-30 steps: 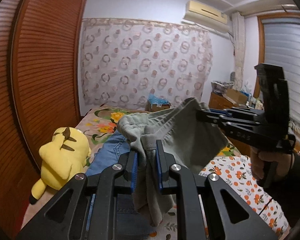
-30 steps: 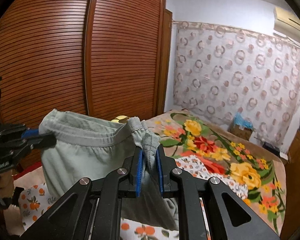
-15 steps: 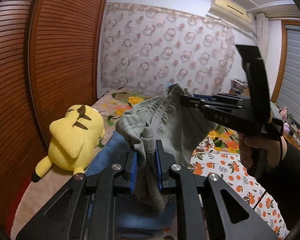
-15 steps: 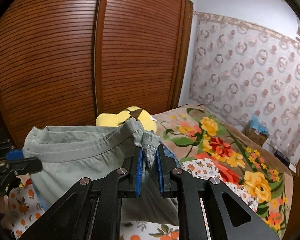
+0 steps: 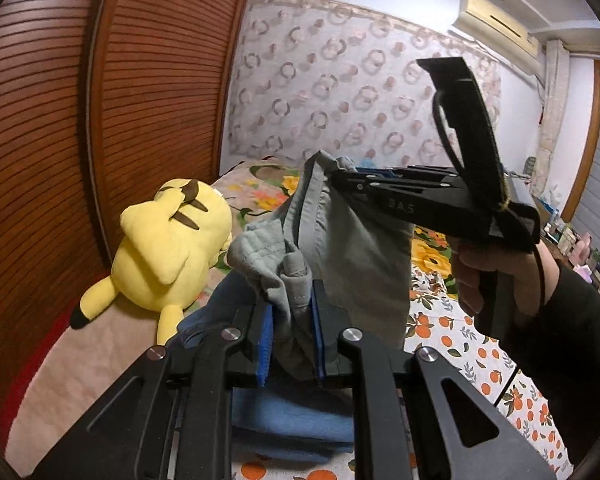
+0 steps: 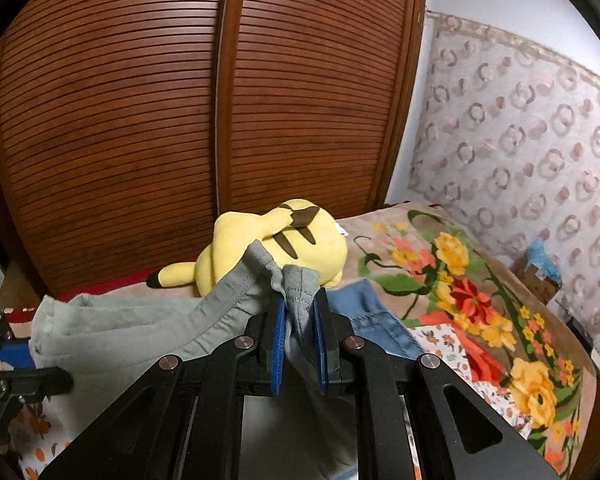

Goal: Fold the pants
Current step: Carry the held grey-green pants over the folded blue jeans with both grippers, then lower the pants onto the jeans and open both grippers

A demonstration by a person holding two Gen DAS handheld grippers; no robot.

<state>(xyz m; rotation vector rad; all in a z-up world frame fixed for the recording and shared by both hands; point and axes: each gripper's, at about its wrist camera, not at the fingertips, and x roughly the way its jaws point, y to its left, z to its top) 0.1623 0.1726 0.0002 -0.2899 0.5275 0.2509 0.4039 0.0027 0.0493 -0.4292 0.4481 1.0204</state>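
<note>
The grey-green pants (image 5: 352, 264) are held in the air above the bed (image 6: 440, 280), their waistband stretched between the two grippers. The left gripper (image 5: 290, 334) is clenched on one bunched corner of the waistband and the right gripper (image 6: 300, 334) on the other; the band's long axis runs from one set of fingers to the other, and the legs hang below, out of sight. The folded jeans (image 5: 284, 412) and the yellow plush toy (image 5: 168, 252) lie just ahead, so the drop spot is judged equally near both hands.
</note>
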